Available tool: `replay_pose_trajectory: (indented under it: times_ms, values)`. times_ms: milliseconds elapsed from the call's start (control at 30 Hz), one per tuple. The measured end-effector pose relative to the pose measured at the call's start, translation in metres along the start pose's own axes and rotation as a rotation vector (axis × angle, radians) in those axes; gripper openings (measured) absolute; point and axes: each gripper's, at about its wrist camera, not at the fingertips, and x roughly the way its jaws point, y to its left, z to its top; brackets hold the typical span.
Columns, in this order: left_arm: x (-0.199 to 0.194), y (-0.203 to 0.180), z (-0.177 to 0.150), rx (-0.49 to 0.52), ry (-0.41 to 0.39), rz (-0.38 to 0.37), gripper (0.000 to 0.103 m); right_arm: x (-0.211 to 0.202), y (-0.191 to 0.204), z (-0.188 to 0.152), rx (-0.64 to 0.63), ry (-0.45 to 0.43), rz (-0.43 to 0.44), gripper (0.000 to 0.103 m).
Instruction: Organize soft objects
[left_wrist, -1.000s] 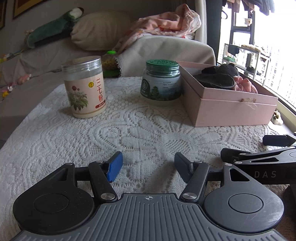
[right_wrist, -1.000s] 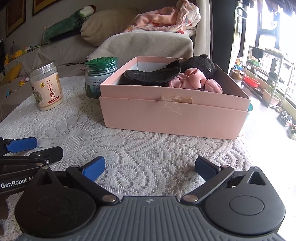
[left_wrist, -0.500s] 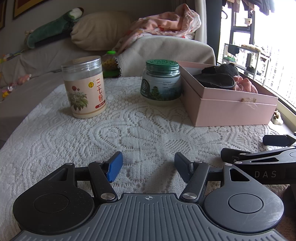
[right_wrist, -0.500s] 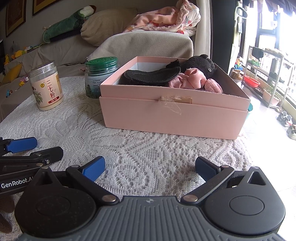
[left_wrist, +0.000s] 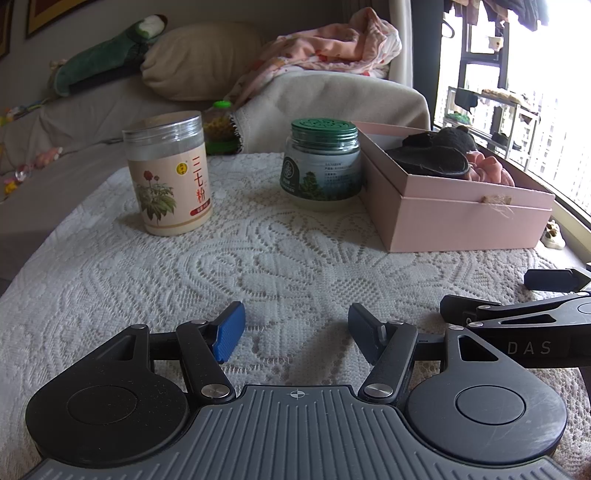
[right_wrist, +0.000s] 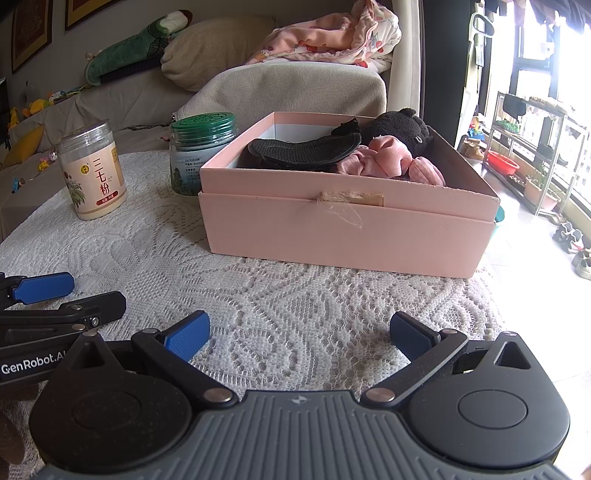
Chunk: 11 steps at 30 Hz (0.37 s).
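Observation:
A pink box stands on the lace-covered table; it also shows in the left wrist view. Inside lie a black sleep mask, a pink scrunchie and a black plush toy. My left gripper is open and empty, low over the cloth, left of the box. My right gripper is open and empty, in front of the box. Each gripper shows at the edge of the other's view.
A clear-lidded powder jar and a green-lidded jar stand on the lace cloth left of the box. A sofa with a pillow and pink blanket is behind. The table edge drops off on the right.

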Motion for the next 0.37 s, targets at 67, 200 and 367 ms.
replay_pose_trajectory:
  times_ms: [67, 200, 367]
  values:
    - [-0.0001, 0.0001, 0.0000, -0.001, 0.000, 0.000, 0.068, 0.0000, 0.0001, 0.0000, 0.000, 0.000, 0.000, 0.103]
    - [0.0001, 0.0013, 0.0000, -0.006, -0.001, -0.005, 0.068, 0.0001, 0.0002, 0.0000, 0.000, 0.000, 0.000, 0.103]
    - [-0.0002, 0.0035, -0.0004, -0.015, -0.004, -0.013, 0.068, 0.0004, 0.0002, 0.0001, 0.000, 0.000, 0.000, 0.103]
